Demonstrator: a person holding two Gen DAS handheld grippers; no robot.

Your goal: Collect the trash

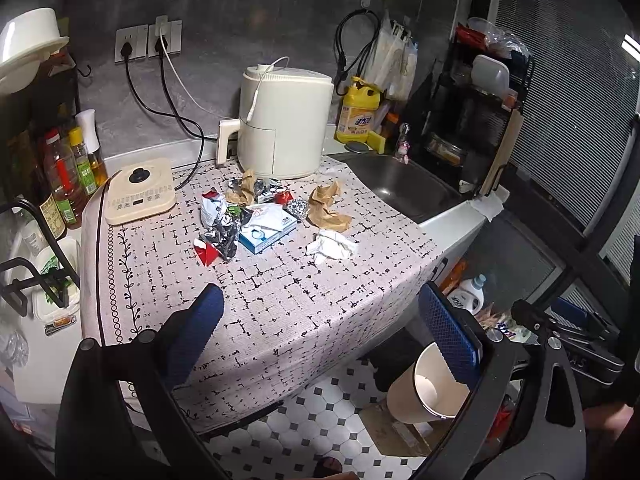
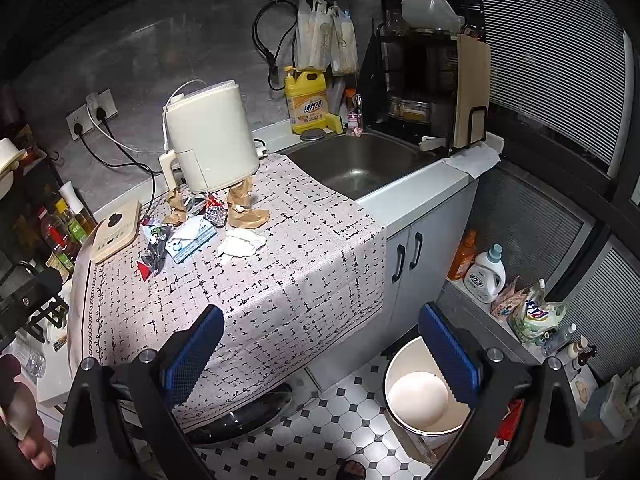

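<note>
My table (image 1: 288,320) carries a cloth, air fryer (image 1: 285,120), cooker (image 1: 140,192), crumpled wrappers (image 1: 224,224), brown paper (image 1: 326,208), tissue (image 1: 331,246), box (image 1: 269,230).

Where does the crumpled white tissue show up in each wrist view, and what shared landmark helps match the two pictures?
Left wrist: the crumpled white tissue lies right of centre on the patterned cloth, the nearest piece of the trash pile, right of the blue box.
Right wrist: the tissue sits left of centre, again right of the blue box.
Shared landmark: the cream air fryer behind the pile.
</note>
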